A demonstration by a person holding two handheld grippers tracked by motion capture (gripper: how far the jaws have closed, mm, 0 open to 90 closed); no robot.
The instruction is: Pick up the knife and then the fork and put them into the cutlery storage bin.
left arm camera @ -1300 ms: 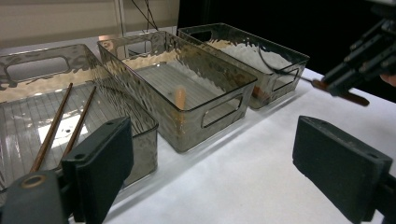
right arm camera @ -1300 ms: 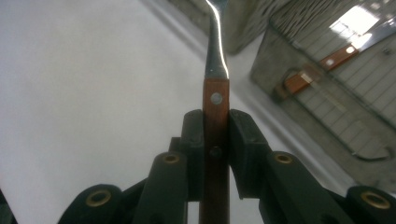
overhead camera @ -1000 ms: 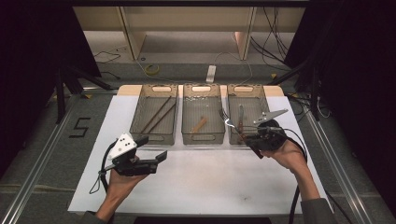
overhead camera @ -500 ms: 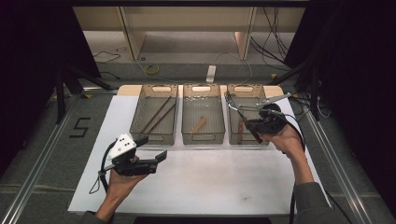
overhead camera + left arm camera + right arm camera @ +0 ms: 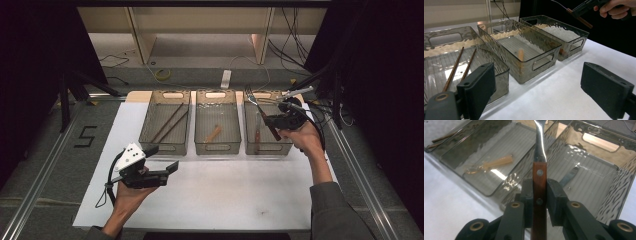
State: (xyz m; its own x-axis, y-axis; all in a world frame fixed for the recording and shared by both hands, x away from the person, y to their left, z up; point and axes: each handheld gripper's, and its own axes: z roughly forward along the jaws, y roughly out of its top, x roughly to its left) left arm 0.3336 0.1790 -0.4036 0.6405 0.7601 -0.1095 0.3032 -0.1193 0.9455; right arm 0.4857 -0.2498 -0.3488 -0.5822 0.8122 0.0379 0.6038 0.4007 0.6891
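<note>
Smoked clear plastic makes up the three bins that stand in a row at the far edge of the white sheet [image 5: 215, 200] covering the desk. The left bin [image 5: 150, 134] holds two brown chopsticks [image 5: 169, 122] lying side by side on a slant. In front of it, above the bare sheet and apart from the bins, a hand carries the left tongs [image 5: 165, 159]; their two black jaws stand spread wide with nothing between them, as the left gripper view [image 5: 536, 95] shows plainly. The middle bin [image 5: 200, 131] has a short wooden-handled utensil [image 5: 213, 134] resting on its floor. The right bin [image 5: 287, 146] contains another piece of cutlery [image 5: 257, 138] with a wooden grip and a metal blade, lying along its length.

Above the right bin the other hand holds the right tongs [image 5: 270, 120], pressed together on the reddish-brown riveted handle of a fork [image 5: 256, 102]. In the right gripper view the handle [image 5: 539, 185] stands upright between the two pads [image 5: 555, 195], and the steel neck rises out past the top edge. The fork hangs in the air over the right bin, tines toward the far side, clear of the bin's floor and walls.
</note>
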